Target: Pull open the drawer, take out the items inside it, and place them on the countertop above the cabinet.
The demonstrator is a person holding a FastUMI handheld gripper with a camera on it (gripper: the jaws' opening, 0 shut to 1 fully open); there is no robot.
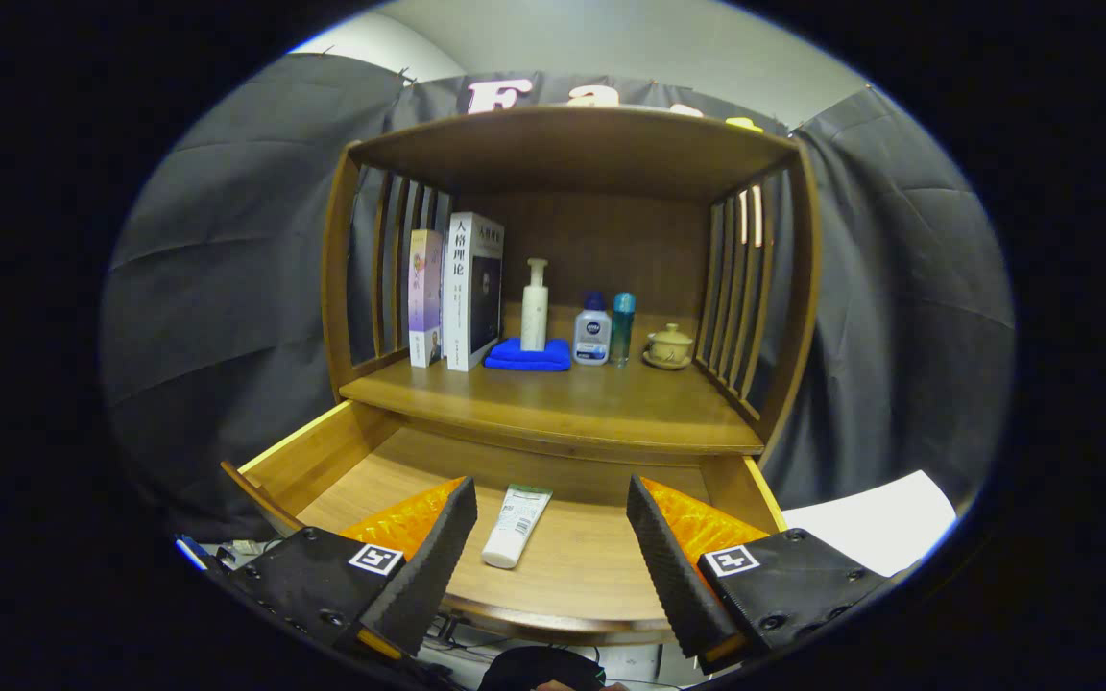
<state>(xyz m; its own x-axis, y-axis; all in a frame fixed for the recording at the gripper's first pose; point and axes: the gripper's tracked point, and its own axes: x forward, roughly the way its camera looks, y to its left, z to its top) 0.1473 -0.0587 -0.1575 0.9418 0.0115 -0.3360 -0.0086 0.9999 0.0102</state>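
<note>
Drawer (342, 451) of the wooden cabinet (807, 288) is standing pulled open, and a tube (516, 525) is lying on its floor, cap end toward the camera, slightly tilted. The gripper (551, 523) is hovering over the drawer with its fingers spread wide, touching nothing; the tube is lying between them, nearer the left finger and clear of both. Running left to right along the countertop (563, 408) above the drawer: two books (425, 297) are standing upright against the slatted side, the taller one (472, 288) just beside the shorter; next a blue cloth (528, 356) is lying folded with a pale pump bottle (535, 305) standing on it; just beside that a small clear bottle (592, 331) with a blue cap is standing, then a slim teal bottle (621, 328) close against it; a lidded cup (670, 345) on a saucer is sitting near the right slats. All of these are sitting toward the back, leaving the front strip of the countertop bare. Beyond the drawer's right corner a white sheet (875, 523) is lying outside the cabinet.
</note>
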